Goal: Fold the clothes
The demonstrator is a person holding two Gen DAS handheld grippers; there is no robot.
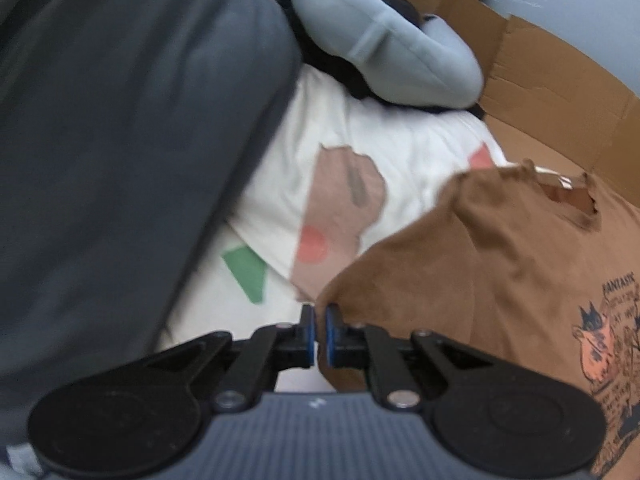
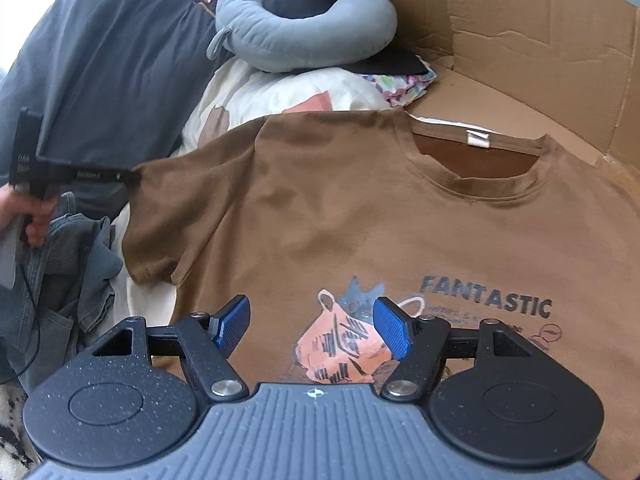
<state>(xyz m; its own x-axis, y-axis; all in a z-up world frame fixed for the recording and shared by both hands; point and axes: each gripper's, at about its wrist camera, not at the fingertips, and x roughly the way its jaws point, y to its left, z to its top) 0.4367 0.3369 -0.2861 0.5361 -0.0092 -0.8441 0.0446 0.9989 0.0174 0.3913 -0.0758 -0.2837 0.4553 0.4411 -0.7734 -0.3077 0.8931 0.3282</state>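
My left gripper pinches the brown T-shirt sleeve; right gripper fingers stand wide above the print. I fear the thin sleeve slips out if I pull hard.

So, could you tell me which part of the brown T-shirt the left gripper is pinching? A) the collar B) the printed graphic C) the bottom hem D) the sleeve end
D: in the right wrist view the left gripper is closed on the sleeve end of the brown T-shirt, while the right gripper hangs open above the print.
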